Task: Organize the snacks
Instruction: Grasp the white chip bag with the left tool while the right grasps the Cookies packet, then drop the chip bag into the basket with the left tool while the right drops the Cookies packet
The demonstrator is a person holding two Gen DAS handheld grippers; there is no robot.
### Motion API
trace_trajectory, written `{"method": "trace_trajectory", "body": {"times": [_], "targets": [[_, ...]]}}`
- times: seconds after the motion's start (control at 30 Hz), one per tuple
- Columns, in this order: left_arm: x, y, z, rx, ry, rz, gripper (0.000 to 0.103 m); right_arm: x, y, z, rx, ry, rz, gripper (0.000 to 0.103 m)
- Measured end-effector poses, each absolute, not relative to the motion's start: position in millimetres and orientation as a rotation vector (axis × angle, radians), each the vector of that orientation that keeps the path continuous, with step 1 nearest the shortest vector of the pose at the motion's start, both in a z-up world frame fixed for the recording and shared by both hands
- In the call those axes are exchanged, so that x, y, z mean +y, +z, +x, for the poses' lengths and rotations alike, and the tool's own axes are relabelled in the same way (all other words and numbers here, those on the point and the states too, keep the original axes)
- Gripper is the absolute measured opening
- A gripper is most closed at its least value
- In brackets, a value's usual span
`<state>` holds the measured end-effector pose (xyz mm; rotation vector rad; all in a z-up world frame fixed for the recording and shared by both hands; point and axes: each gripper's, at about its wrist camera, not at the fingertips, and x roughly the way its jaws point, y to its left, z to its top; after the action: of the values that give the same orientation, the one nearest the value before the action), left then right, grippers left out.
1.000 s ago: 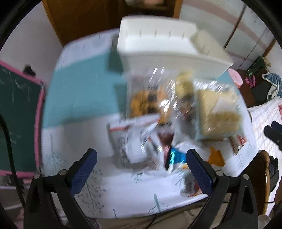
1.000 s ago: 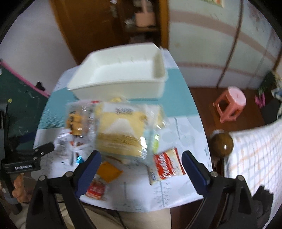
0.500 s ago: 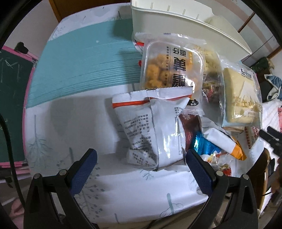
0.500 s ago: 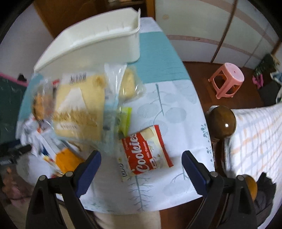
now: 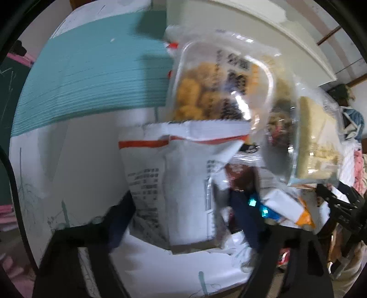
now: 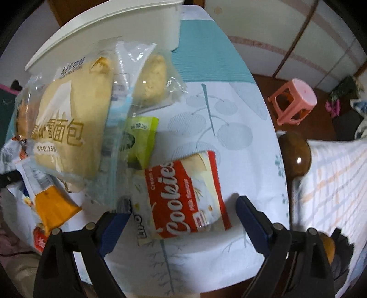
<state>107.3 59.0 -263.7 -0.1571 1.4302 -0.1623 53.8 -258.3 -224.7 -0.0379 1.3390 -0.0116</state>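
A pile of snacks lies on the table in front of a white bin (image 5: 240,20), which also shows in the right wrist view (image 6: 119,39). My left gripper (image 5: 183,220) is open, its fingers on either side of a white bag with an orange stripe (image 5: 181,181). Behind that bag is a clear tub of fried snacks (image 5: 213,91). My right gripper (image 6: 183,217) is open around a red cookies pack (image 6: 183,194). A large bread bag (image 6: 68,123), a small bun pack (image 6: 151,80) and a green packet (image 6: 140,142) lie beyond it.
The table has a white leaf-print cloth (image 6: 229,114) with a teal band (image 5: 91,75). A pink stool (image 6: 296,100) stands on the floor to the right. A wooden bedpost knob (image 6: 296,158) and a checked bedspread (image 6: 332,183) are right of the table edge.
Both grippers have moved forward and down to the snacks. The white bag now sits between my left fingers and the cookies pack between my right fingers. Both stay open.
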Motion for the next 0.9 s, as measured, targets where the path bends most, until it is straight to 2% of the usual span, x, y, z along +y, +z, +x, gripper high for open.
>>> {"method": "trace_trajectory", "body": {"times": [0.1, 0.2, 0.53, 0.7, 0.9], "targets": [[62, -261, 108, 1.422, -0.174, -0.191, 0.056, -248, -218, 52, 1.309, 0.029, -0.071, 0.065], [66, -262, 104, 1.404, -0.163, -0.180, 0.051, -242, -212, 49, 1.276, 0.037, -0.093, 0.053], [56, -226, 77, 1.304, -0.144, -0.102, 0.050, -248, -182, 31, 1.218, 0.048, -0.071, 0.052], [55, -170, 66, 1.210, -0.150, -0.094, 0.050, -266, -150, 22, 1.172, 0.070, 0.006, 0.052], [53, -98, 68, 1.039, -0.115, -0.057, 0.050, -250, -89, 28, 1.032, 0.148, 0.038, 0.052]]}}
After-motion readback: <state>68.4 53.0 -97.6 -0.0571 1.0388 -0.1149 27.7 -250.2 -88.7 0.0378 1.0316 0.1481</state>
